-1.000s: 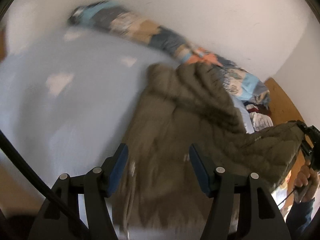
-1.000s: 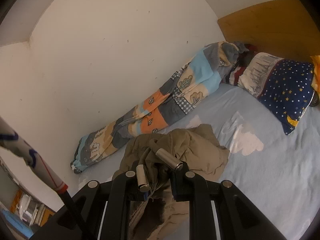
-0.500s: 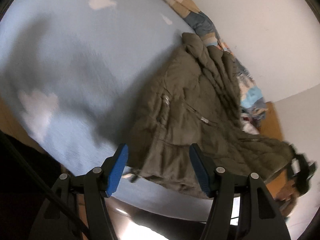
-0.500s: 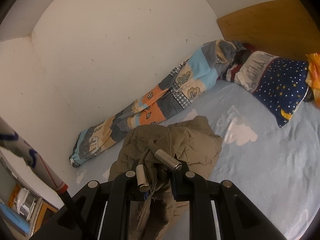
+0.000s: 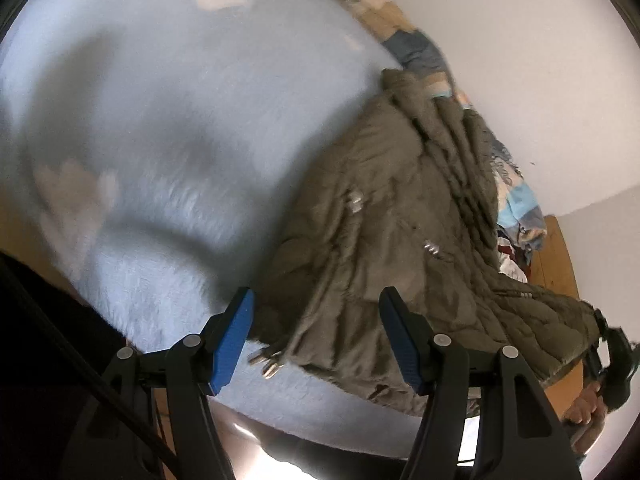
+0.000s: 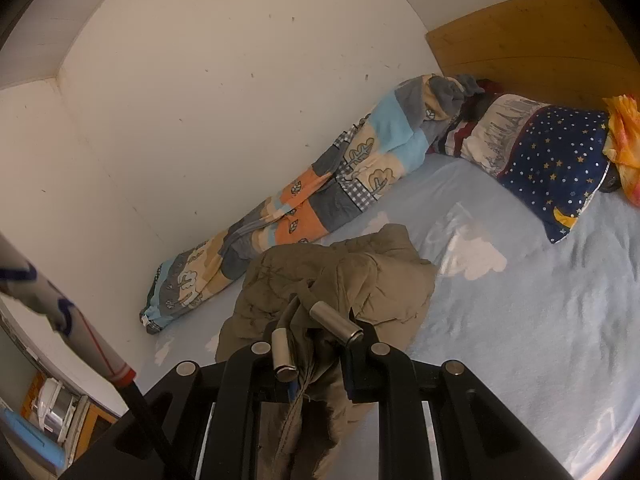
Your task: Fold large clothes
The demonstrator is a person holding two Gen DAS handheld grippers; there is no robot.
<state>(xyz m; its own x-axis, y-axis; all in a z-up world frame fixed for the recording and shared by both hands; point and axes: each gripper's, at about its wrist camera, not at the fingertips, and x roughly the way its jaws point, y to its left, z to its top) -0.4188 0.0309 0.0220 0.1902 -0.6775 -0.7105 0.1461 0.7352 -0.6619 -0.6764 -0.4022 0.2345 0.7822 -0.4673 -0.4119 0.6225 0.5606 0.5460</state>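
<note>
right wrist: right tool (image 6: 316, 360) clamps the olive jacket (image 6: 360, 276) hem.

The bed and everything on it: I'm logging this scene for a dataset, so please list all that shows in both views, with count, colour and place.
Jacket: one, olive quilted, crumpled on the sheet near the bed's edge.
Drawstring ends: a few, metal, at the jacket's hem.
Sheet: one, light blue with white clouds, covering the bed.
Duvet: one, patchwork orange, blue, grey, rolled along the wall.
Pillow: one, navy with stars, by the headboard.
Headboard: one, wooden, at the bed's far end.
Orange cloth: one, beside the pillow.
Wall: white.
Left gripper: open, blue pads, over the jacket's hem.
Right gripper: shut on the jacket's edge.
</note>
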